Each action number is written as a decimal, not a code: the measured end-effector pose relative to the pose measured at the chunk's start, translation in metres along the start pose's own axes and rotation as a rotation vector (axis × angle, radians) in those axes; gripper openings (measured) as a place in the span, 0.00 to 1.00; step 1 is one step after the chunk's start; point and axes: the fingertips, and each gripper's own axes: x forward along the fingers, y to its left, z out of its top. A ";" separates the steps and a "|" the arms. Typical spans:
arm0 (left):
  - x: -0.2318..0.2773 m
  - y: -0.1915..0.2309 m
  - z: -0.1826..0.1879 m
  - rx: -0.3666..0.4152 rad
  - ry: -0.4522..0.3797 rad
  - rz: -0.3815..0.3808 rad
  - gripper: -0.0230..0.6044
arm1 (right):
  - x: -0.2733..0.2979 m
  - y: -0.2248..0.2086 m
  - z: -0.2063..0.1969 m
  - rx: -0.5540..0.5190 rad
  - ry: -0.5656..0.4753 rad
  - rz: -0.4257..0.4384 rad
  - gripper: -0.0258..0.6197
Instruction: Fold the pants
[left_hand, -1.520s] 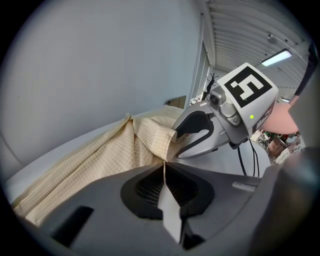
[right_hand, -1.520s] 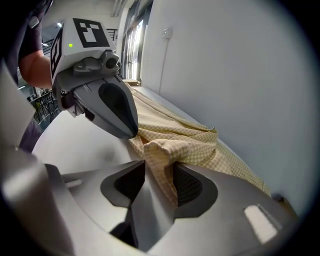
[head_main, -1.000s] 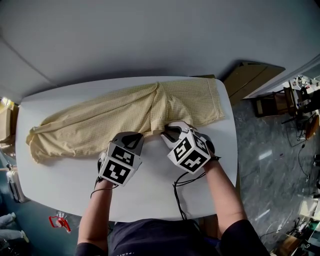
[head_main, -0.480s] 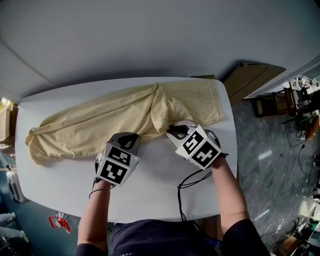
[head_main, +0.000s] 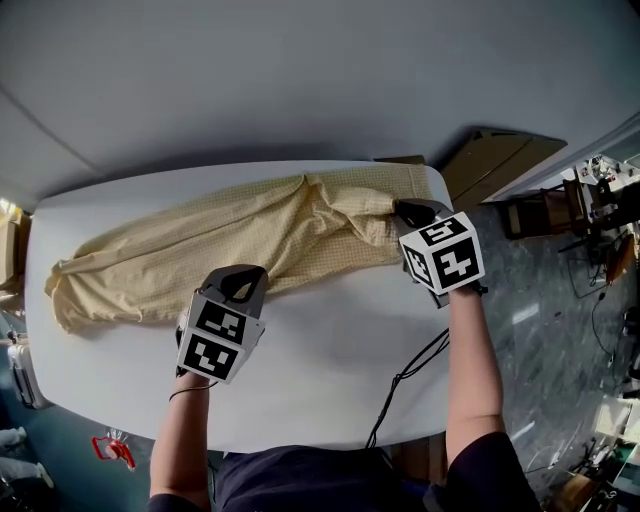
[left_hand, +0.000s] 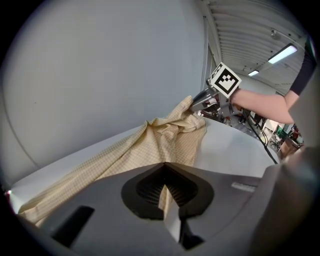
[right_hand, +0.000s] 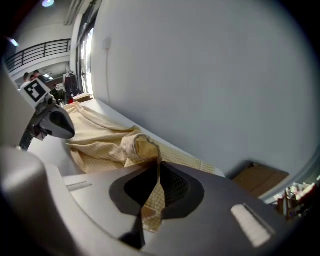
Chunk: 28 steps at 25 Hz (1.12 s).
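Observation:
Pale yellow checked pants (head_main: 200, 245) lie lengthwise on the white table (head_main: 320, 350), legs to the left, waist to the right. My left gripper (head_main: 243, 282) is shut on the near edge of the pants at mid-length; cloth (left_hand: 165, 145) runs into its closed jaws (left_hand: 164, 200). My right gripper (head_main: 405, 212) holds the waist end at the table's right; its jaws have just been closing, and a fold of cloth (right_hand: 140, 147) is pinched between them (right_hand: 152, 200). The cloth is bunched and lifted a little around the right gripper (left_hand: 194, 103).
A grey wall stands close behind the table. A brown cardboard box (head_main: 500, 155) lies on the floor beyond the right end of the table. Cluttered equipment (head_main: 600, 190) fills the far right. A cable (head_main: 400, 385) trails from the right gripper across the table.
My right gripper has swung right and toward the wall, dragging the waist cloth with it and bunching it. The left gripper has stayed on the near edge.

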 end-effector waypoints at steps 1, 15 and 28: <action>0.000 0.002 0.000 -0.001 -0.001 0.004 0.04 | 0.001 -0.012 0.000 0.024 0.003 -0.028 0.07; -0.001 0.012 -0.003 0.001 0.024 0.043 0.04 | 0.037 -0.099 -0.029 0.283 0.047 -0.215 0.16; -0.017 0.022 -0.004 0.003 0.001 0.065 0.03 | -0.012 -0.121 -0.044 0.428 -0.033 -0.226 0.17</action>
